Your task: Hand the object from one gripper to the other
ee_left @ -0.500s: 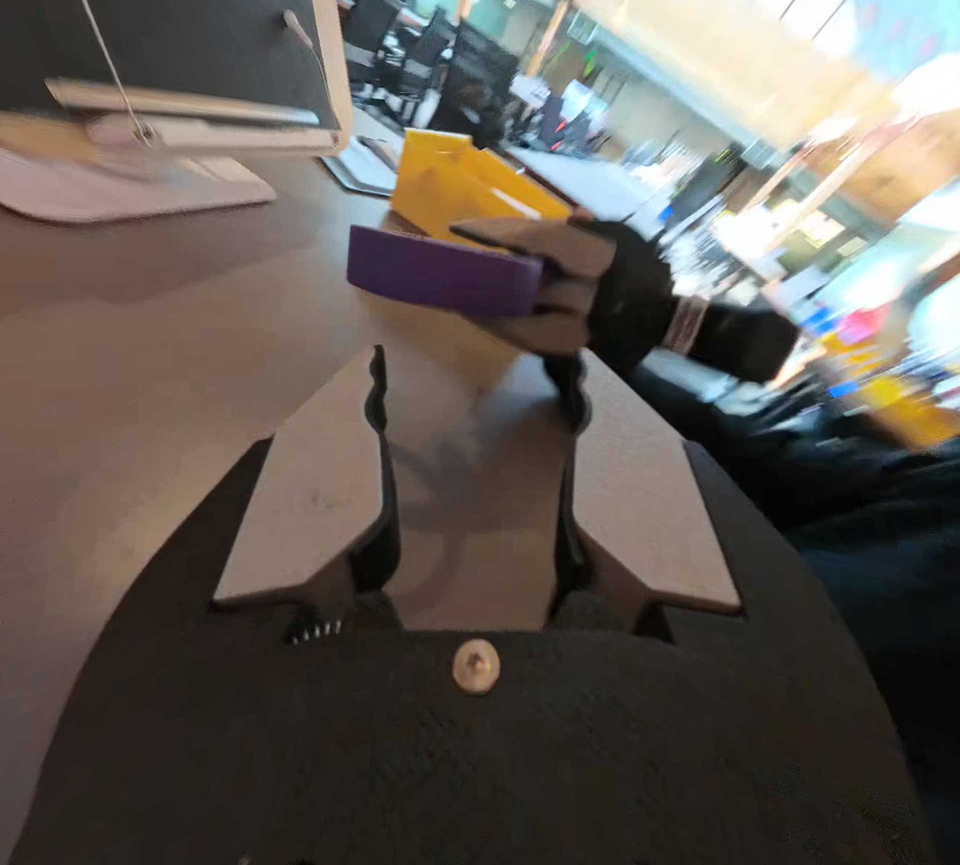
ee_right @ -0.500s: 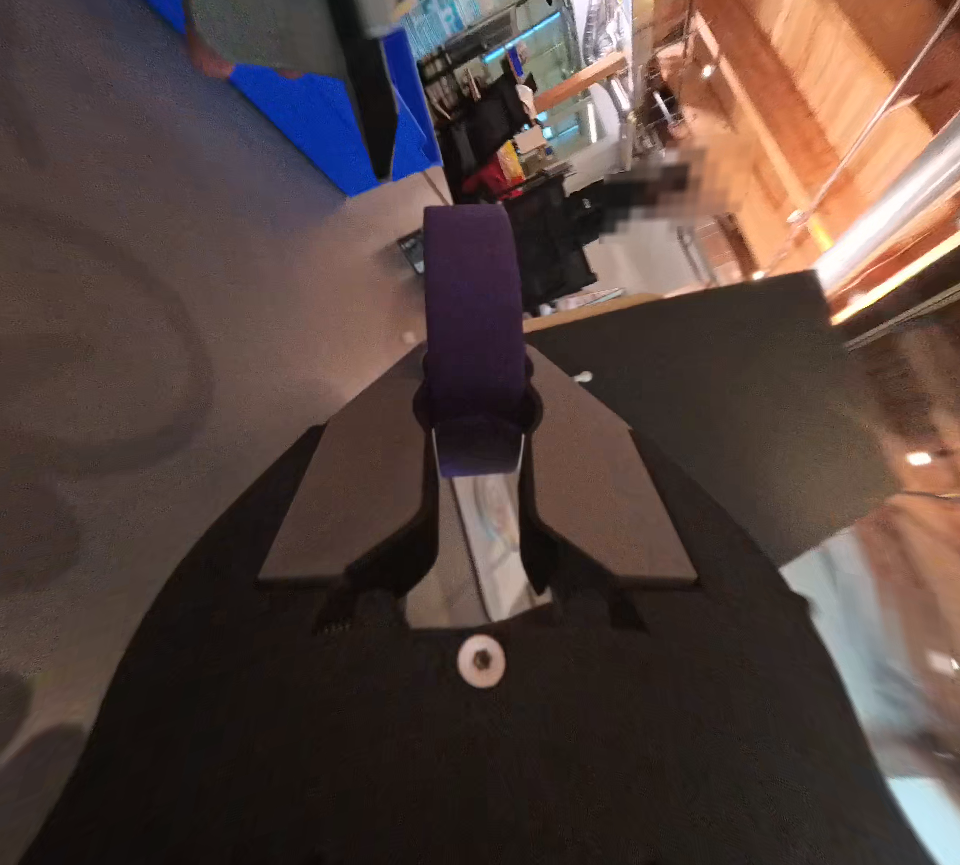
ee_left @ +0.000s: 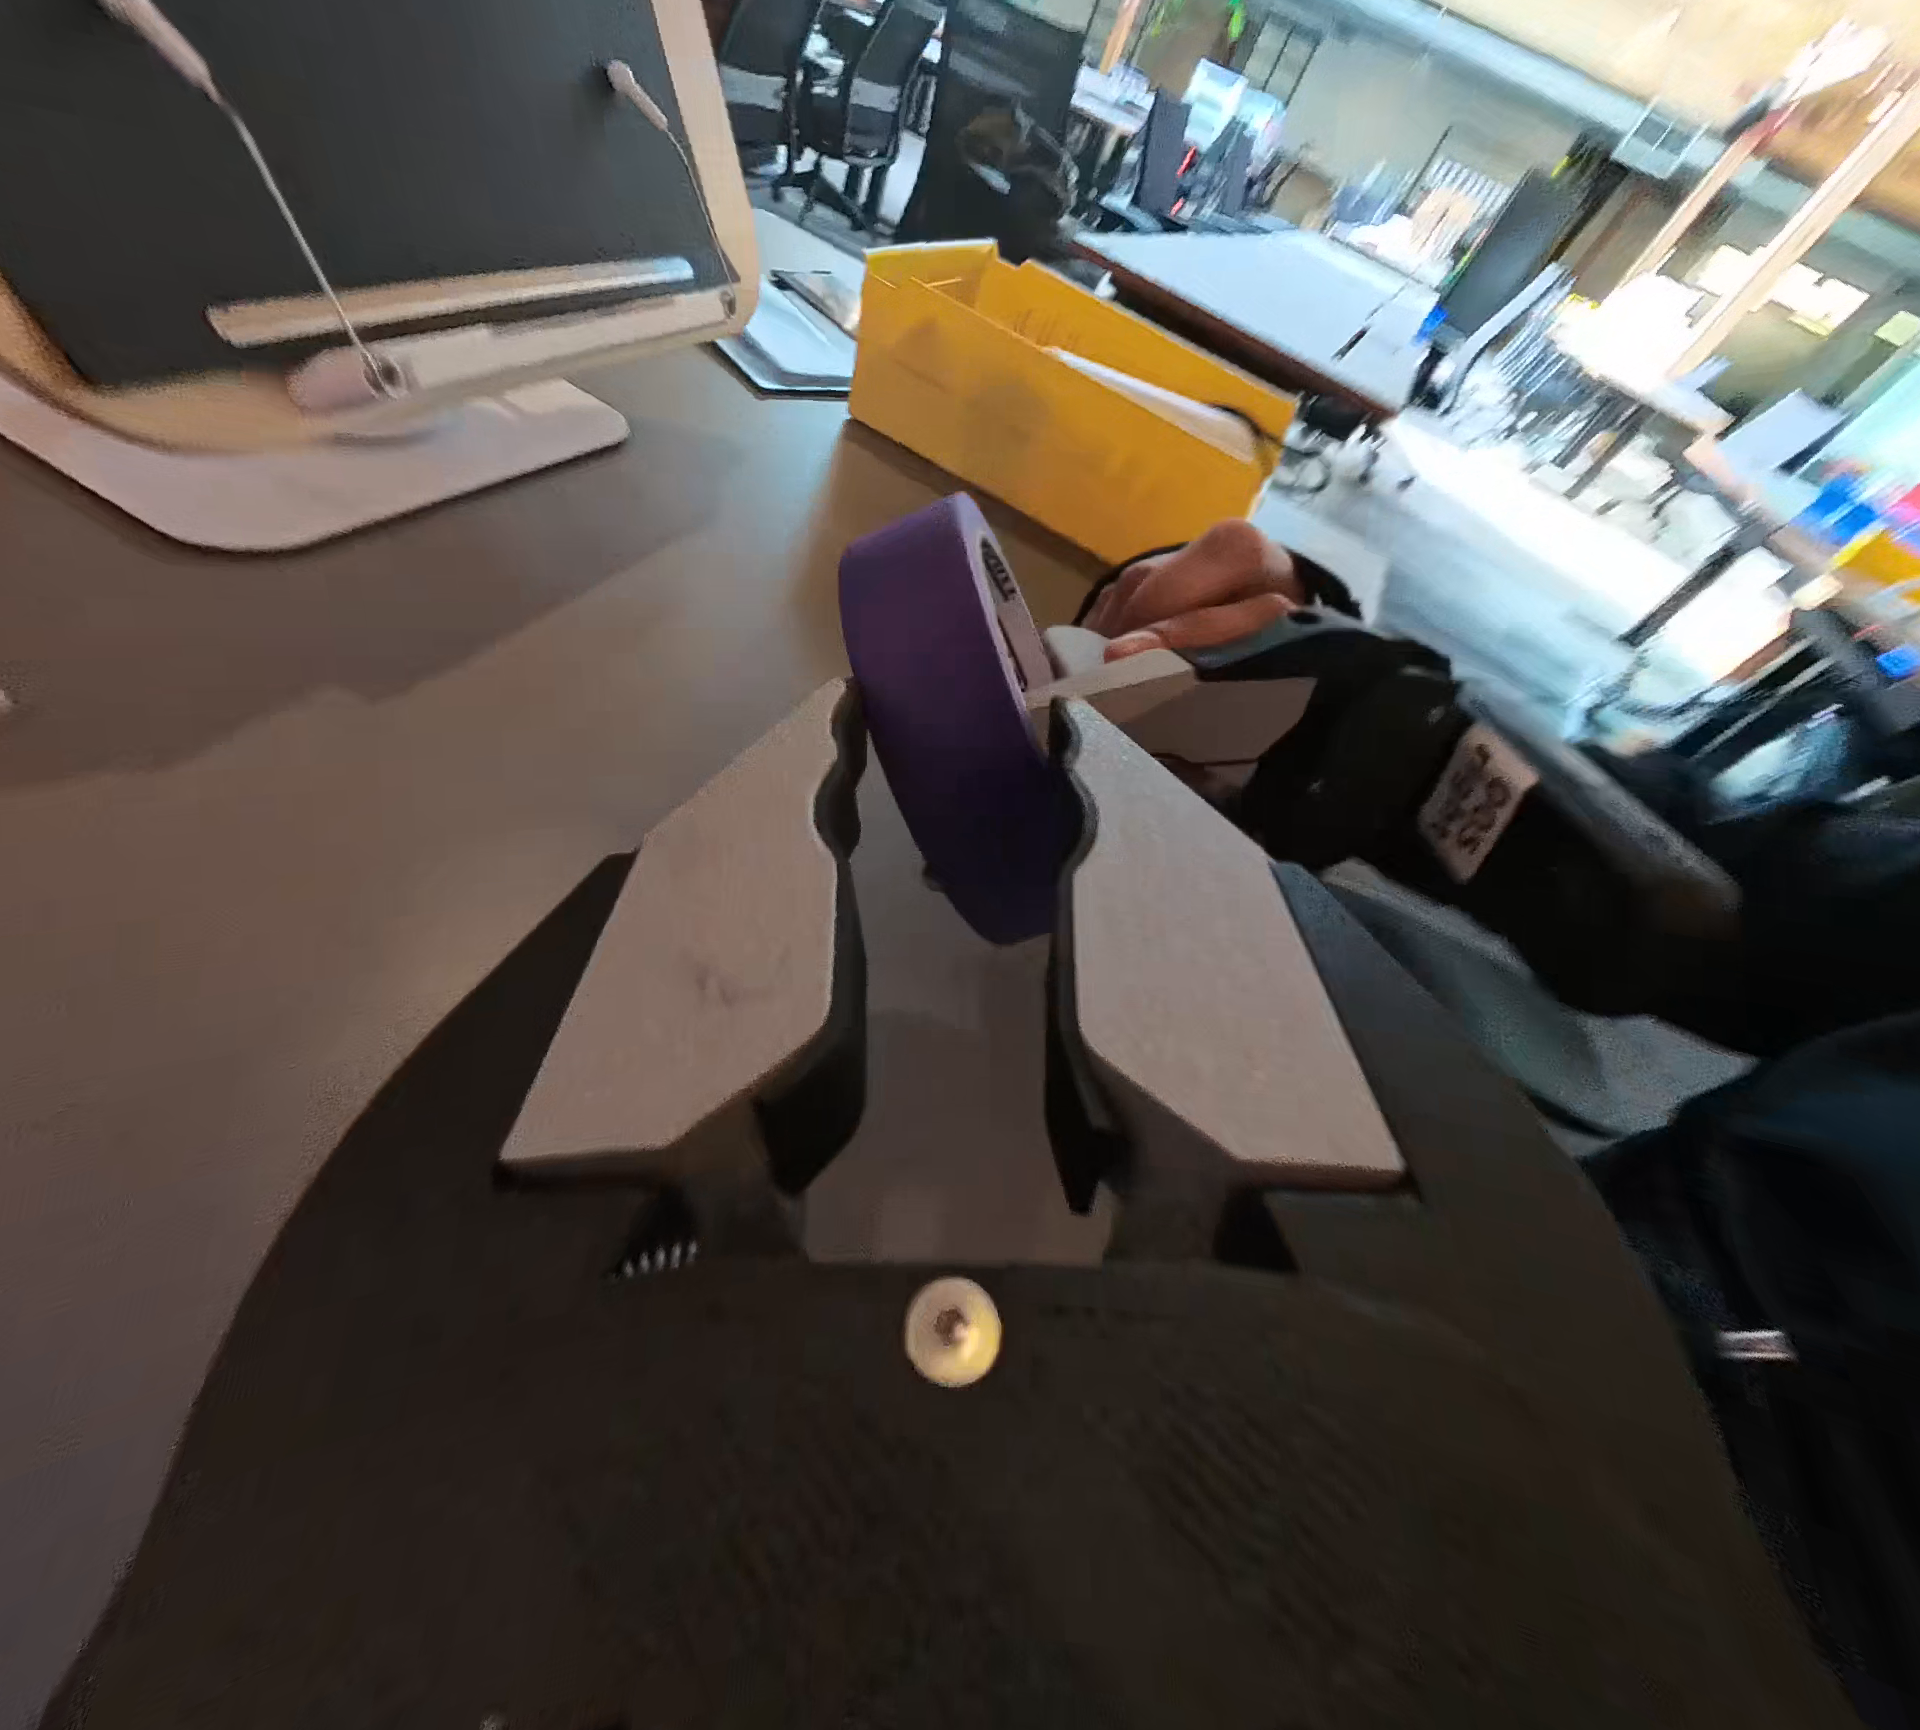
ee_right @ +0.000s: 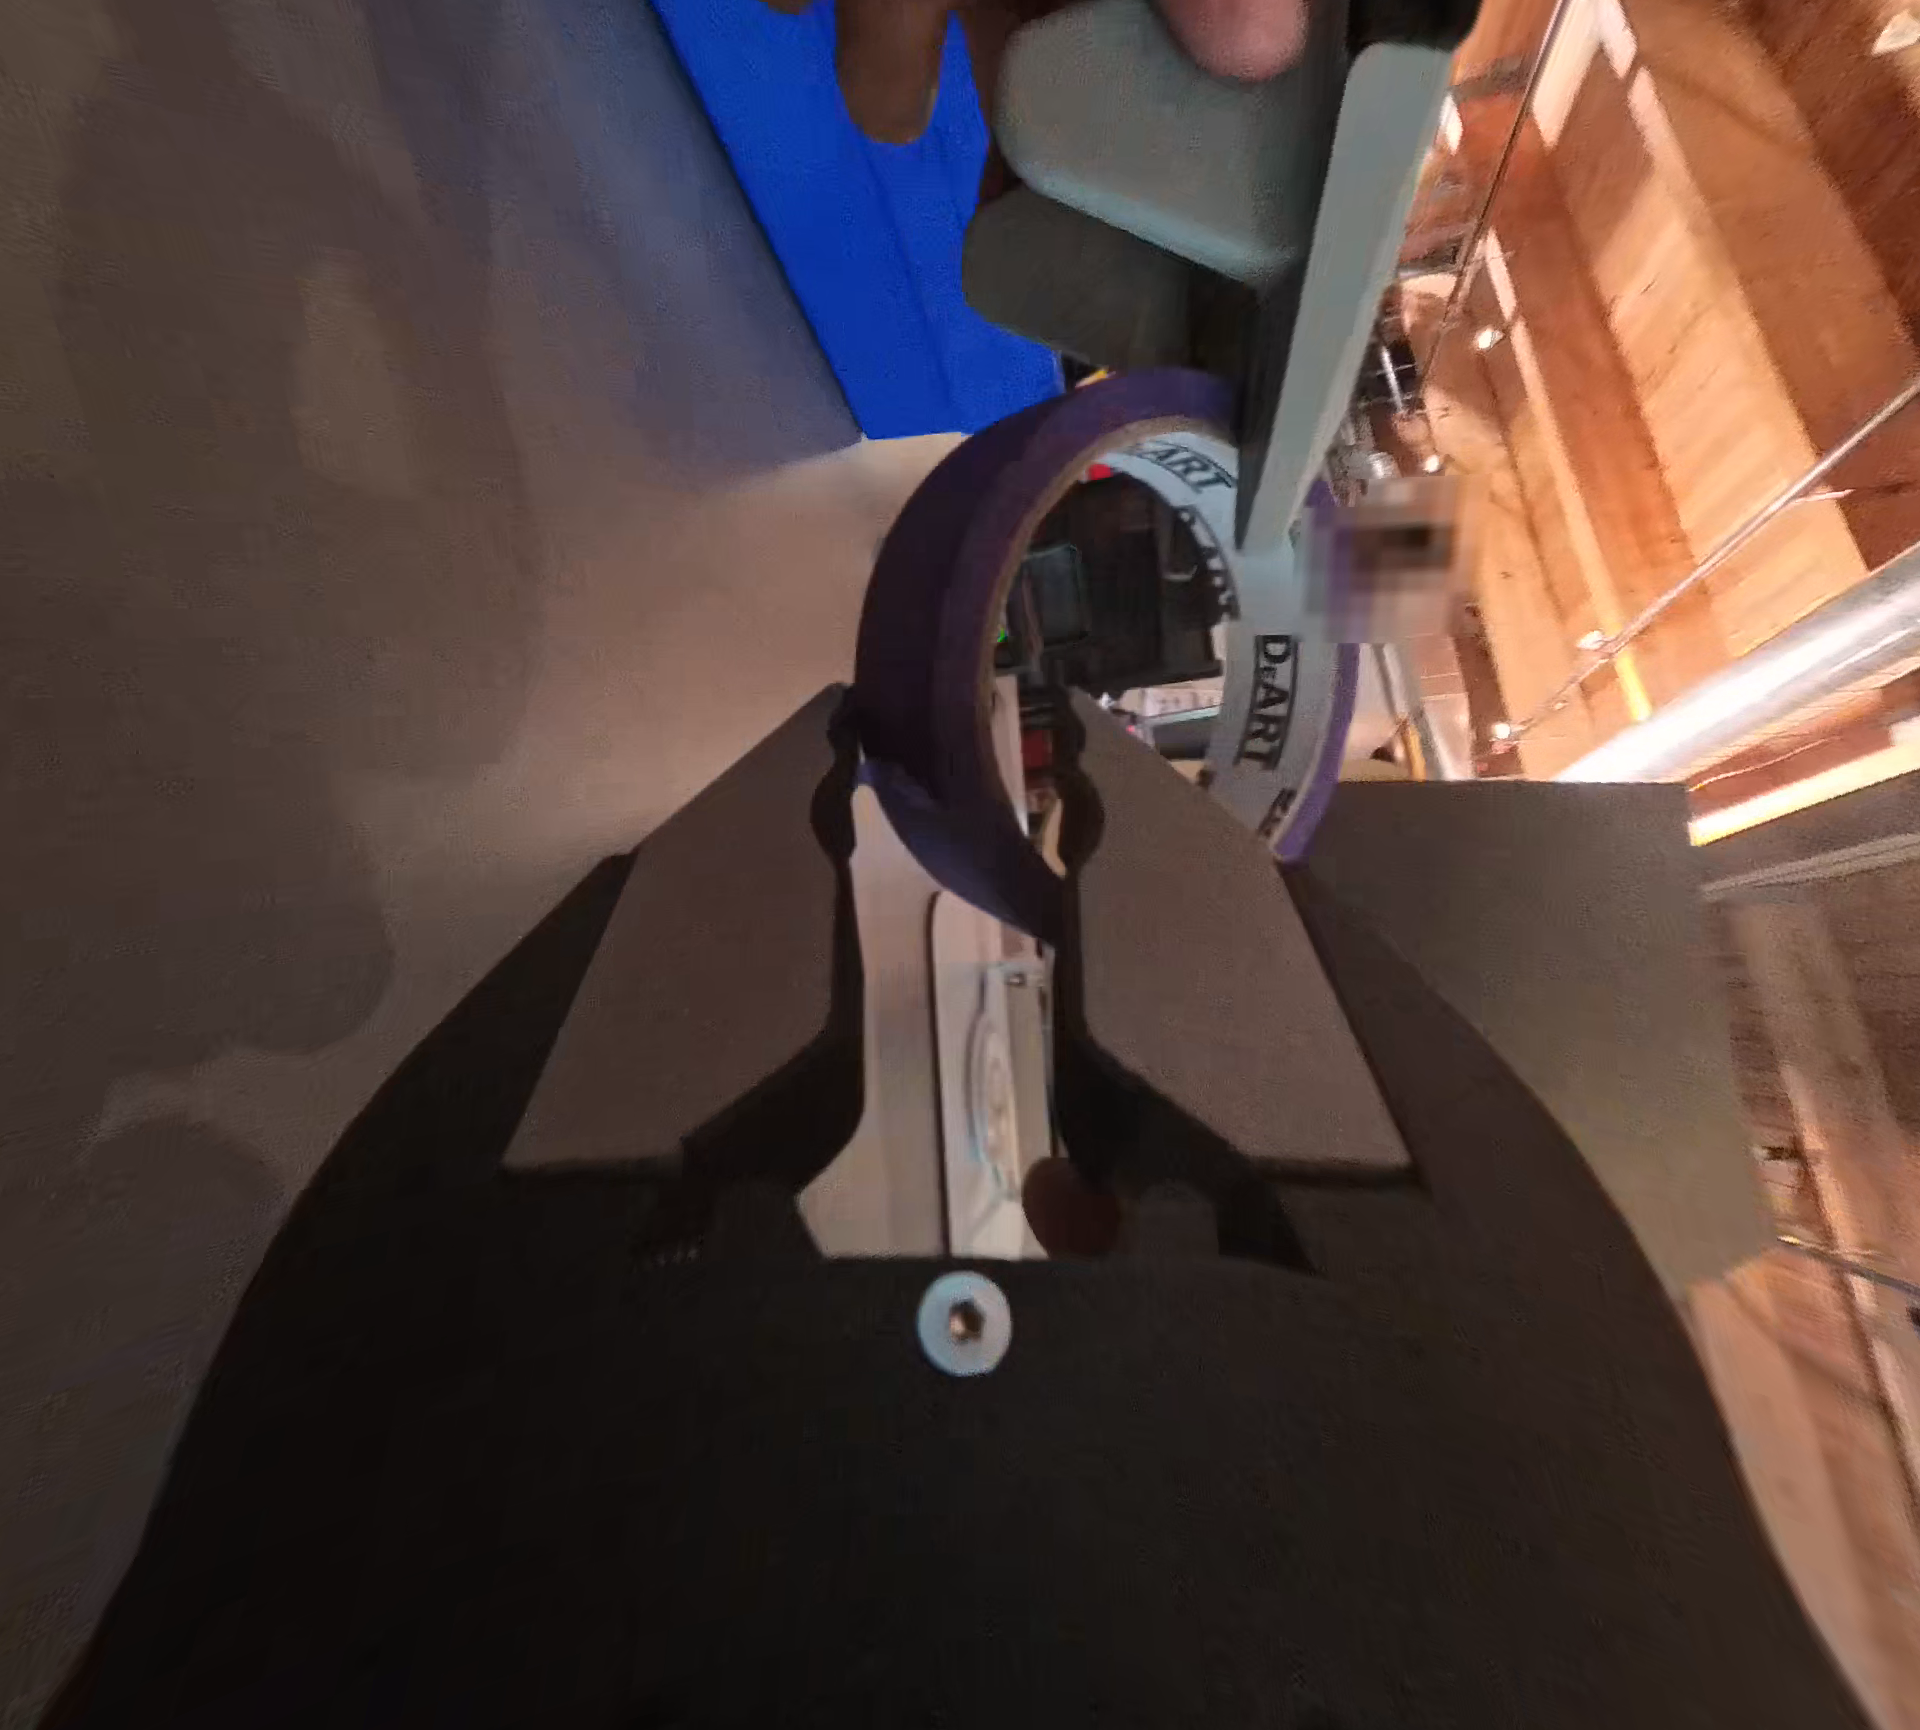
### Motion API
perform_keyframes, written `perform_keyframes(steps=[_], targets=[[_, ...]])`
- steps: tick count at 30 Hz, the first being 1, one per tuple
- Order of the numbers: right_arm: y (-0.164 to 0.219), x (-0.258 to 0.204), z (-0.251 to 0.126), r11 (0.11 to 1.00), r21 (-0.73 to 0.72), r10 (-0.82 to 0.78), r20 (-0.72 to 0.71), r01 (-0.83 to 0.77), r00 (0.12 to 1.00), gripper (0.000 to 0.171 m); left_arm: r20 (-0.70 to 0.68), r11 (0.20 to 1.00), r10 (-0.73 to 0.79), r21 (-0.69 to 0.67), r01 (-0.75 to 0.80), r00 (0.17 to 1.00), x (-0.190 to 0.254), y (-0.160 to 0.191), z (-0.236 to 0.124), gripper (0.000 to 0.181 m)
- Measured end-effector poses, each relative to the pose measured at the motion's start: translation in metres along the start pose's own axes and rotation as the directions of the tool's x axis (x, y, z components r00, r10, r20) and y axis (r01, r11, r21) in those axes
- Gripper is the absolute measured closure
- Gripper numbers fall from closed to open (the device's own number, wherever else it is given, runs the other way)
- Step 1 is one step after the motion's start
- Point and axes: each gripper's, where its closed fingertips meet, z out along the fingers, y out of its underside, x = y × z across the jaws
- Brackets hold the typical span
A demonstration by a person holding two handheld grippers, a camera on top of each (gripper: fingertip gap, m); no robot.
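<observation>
A purple tape roll [ee_left: 935,693] sits between both grippers above the brown table [ee_left: 312,849]. My left gripper [ee_left: 951,724] is shut on it, one finger on each flat side, with the roll slightly skewed in the jaws. My right gripper [ee_right: 951,745] is shut on the near wall of the same roll [ee_right: 920,641], which lies askew so I see through its hole. In the left wrist view the right gripper's light grey finger [ee_left: 1127,672] comes in from the right under a hand [ee_left: 1195,579]. In the right wrist view the left gripper's finger [ee_right: 1340,278] reaches down onto the roll.
A yellow bin [ee_left: 1039,413] stands on the table behind the roll. A black board on a white stand [ee_left: 364,70] with two thin rods is at the back left. The table's edge runs along the right, with dark clothing beside it. A blue surface [ee_right: 831,174] lies beyond. The left gripper's tips are roughly 6 cm from the right gripper's.
My left gripper has moved up to the roll and closed on it from wide open. The roll has turned from flat to on edge and now sits twisted in my right gripper.
</observation>
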Motion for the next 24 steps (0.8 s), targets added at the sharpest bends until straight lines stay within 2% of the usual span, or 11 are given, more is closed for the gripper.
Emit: perform_keyframes(steps=[4, 6, 8, 9, 10, 12, 15, 17, 19, 22, 24], targets=[[0.006, 0.003, 0.002, 0.988, 0.008, 0.154, 0.069, -0.155, 0.986, 0.136, 0.093, 0.962, 0.255, -0.122, -0.243, 0.962, 0.002, -0.011, 0.004, 0.150], [0.011, 0.006, -0.004, 0.959, 0.023, 0.277, 0.136, -0.283, 0.951, 0.132, 0.107, 0.866, 0.461, -0.271, -0.421, 0.881, 0.002, -0.011, 0.002, 0.151], [0.015, 0.022, -0.013, 0.905, 0.067, 0.406, 0.154, -0.420, 0.901, 0.154, 0.031, 0.711, 0.617, -0.450, -0.541, 0.786, 0.002, 0.001, -0.002, 0.151], [0.017, 0.033, -0.017, 0.864, 0.092, 0.479, 0.157, -0.495, 0.864, 0.150, -0.005, 0.655, 0.645, -0.511, -0.556, 0.764, 0.003, 0.005, -0.004, 0.151], [0.018, 0.041, -0.020, 0.818, 0.113, 0.543, 0.170, -0.563, 0.823, 0.132, -0.025, 0.632, 0.647, -0.540, -0.555, 0.762, 0.004, 0.006, -0.003, 0.151], [0.014, 0.047, -0.022, 0.759, 0.140, 0.602, 0.218, -0.635, 0.768, 0.127, -0.033, 0.628, 0.644, -0.549, -0.552, 0.764, 0.005, 0.001, 0.002, 0.152], [0.009, 0.047, -0.016, 0.764, 0.126, 0.608, 0.185, -0.632, 0.772, 0.122, -0.082, 0.659, 0.583, -0.534, -0.530, 0.808, 0.017, 0.001, 0.010, 0.152], [0.019, 0.053, -0.009, 0.788, 0.080, 0.605, 0.078, -0.610, 0.792, 0.151, -0.091, 0.717, 0.508, -0.507, -0.479, 0.857, 0.028, -0.001, 0.017, 0.151], [0.028, 0.063, -0.006, 0.777, 0.048, 0.627, 0.022, -0.628, 0.778, 0.157, -0.035, 0.748, 0.506, -0.480, -0.459, 0.862, 0.025, -0.007, 0.022, 0.151], [0.046, 0.065, -0.004, 0.603, 0.003, 0.795, 0.075, -0.798, 0.601, 0.165, 0.042, 0.727, 0.601, -0.443, -0.525, 0.798, 0.021, -0.016, 0.021, 0.142], [0.066, 0.064, -0.001, 0.430, -0.032, 0.899, 0.103, -0.902, 0.425, 0.166, 0.065, 0.700, 0.665, -0.401, -0.591, 0.744, 0.028, -0.026, 0.015, 0.141]])
